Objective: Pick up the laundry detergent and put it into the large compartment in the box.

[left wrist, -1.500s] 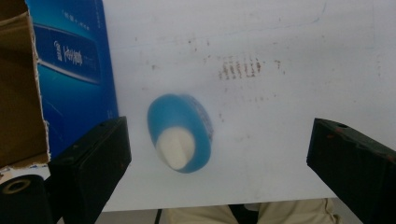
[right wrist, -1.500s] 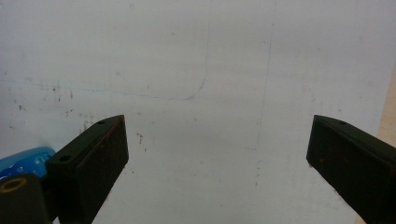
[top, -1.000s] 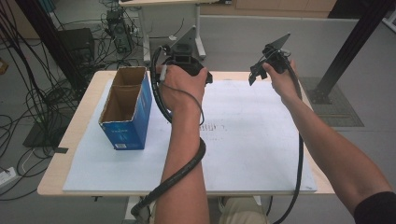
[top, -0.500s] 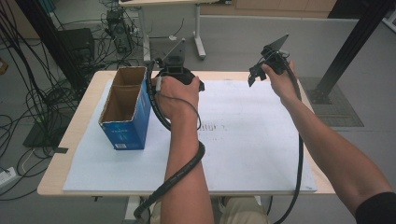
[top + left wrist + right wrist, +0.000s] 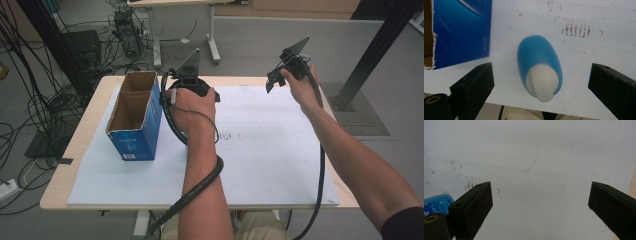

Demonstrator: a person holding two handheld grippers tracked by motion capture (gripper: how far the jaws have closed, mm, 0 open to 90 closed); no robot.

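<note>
Left gripper (image 5: 540,82): jaws spread wide, holding nothing. In the left gripper view they rise from the lower left and lower right corners, with the blue bottle between them and touching neither.
Left gripper, high view (image 5: 192,85): upper centre-left of the frame, held in the person's left hand (image 5: 192,107), just right of the box.
Blue bottle (image 5: 539,62): lies on its side on the white sheet, centre of the left gripper view, white cap (image 5: 541,83) pointing toward the bottom edge of the frame.
Blue cardboard box (image 5: 136,117): left of centre in the high view, top open, standing on the sheet. In the left gripper view its blue wall fills the upper left corner, near the bottle but apart from it.
Right gripper (image 5: 540,202): jaws wide apart, nothing between them but bare sheet.
Right gripper, high view (image 5: 285,70): upper right of centre, raised above the far edge of the table, well apart from the left gripper.
White sheet (image 5: 270,145): covers most of the table (image 5: 85,135); carries faint pen lines and small brown marks.
</note>
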